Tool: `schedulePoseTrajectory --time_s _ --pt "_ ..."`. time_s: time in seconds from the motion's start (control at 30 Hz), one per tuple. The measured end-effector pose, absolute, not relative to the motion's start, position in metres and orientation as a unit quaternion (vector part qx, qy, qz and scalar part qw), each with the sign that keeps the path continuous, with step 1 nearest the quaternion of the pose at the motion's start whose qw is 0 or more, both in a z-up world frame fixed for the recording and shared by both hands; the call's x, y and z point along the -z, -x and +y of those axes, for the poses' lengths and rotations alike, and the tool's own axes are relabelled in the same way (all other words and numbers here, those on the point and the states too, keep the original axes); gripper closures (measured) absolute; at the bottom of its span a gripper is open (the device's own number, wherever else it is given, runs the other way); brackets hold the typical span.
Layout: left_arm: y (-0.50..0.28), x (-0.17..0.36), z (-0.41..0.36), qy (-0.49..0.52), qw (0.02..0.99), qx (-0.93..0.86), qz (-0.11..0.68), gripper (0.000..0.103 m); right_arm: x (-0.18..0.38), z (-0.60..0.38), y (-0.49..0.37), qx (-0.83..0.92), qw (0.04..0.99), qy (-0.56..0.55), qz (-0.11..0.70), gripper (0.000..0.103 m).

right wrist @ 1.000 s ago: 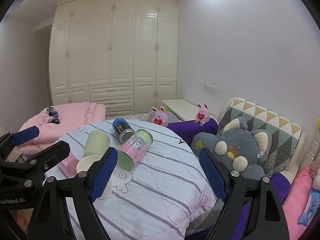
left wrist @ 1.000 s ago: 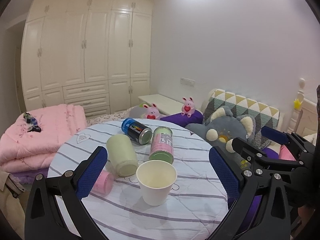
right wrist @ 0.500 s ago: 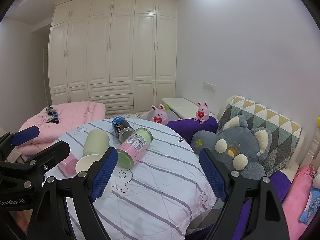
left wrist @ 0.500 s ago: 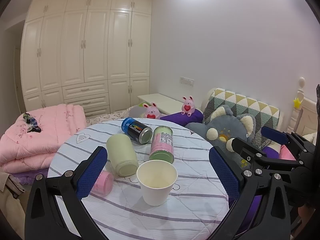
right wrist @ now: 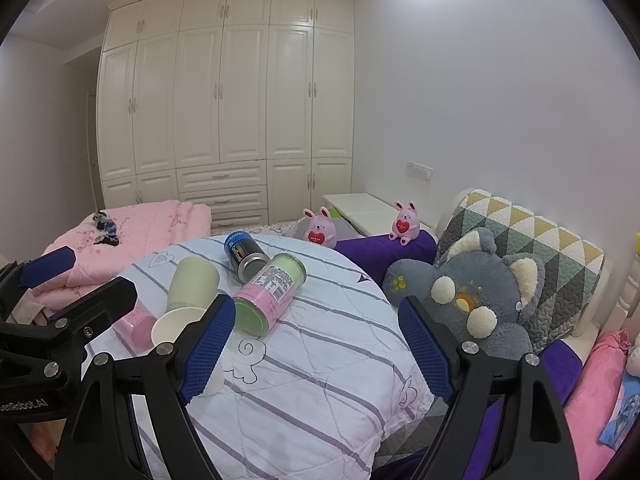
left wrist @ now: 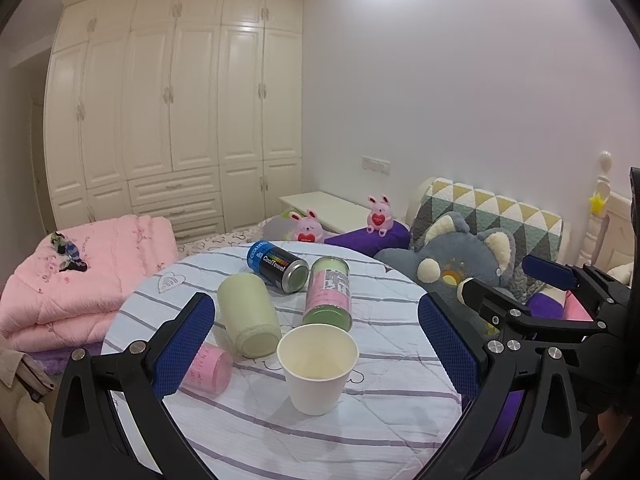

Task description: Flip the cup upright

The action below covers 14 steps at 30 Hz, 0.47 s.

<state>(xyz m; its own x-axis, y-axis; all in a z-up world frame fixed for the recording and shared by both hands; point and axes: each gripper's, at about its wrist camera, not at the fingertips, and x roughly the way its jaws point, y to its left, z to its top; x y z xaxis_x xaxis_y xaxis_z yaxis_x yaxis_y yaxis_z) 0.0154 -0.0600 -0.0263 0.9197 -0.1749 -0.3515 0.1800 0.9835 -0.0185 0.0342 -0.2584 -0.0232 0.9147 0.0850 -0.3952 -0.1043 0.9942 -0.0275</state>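
A white paper cup point(left wrist: 317, 368) stands upright, mouth up, on the round striped table point(left wrist: 384, 420); in the right wrist view it point(right wrist: 176, 322) shows partly behind my right gripper's left finger. My left gripper point(left wrist: 316, 344) is open and empty, its blue pads either side of the cup, held back from it. My right gripper point(right wrist: 316, 348) is open and empty over the table's right part. A pale green cup point(left wrist: 248, 314) lies on its side behind the paper cup. A pink cup point(left wrist: 206, 368) lies on its side at the left.
A blue can point(left wrist: 278, 266) and a green-and-pink can point(left wrist: 328, 292) lie on their sides at the back of the table. A grey plush toy point(right wrist: 476, 292) and cushions sit to the right. Folded pink bedding point(left wrist: 80, 264) lies to the left.
Both grippers have drifted very slightly; the view has shifted a little. The cups and cans have not moved.
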Motion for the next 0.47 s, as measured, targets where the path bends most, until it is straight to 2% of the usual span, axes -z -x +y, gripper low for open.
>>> schedulePoseTrajectory --time_s 0.2,0.47 --pt "-0.0118 0.0240 -0.0599 -0.012 0.984 0.076 0.160 0.000 0.0239 -0.2570 -0.0347 -0.049 0.978 0.024 0.200 0.018" --pt "-0.0161 0.0255 -0.0579 -0.009 0.980 0.086 0.178 0.000 0.0251 -0.2568 -0.0347 -0.049 0.977 0.022 0.205 0.018"
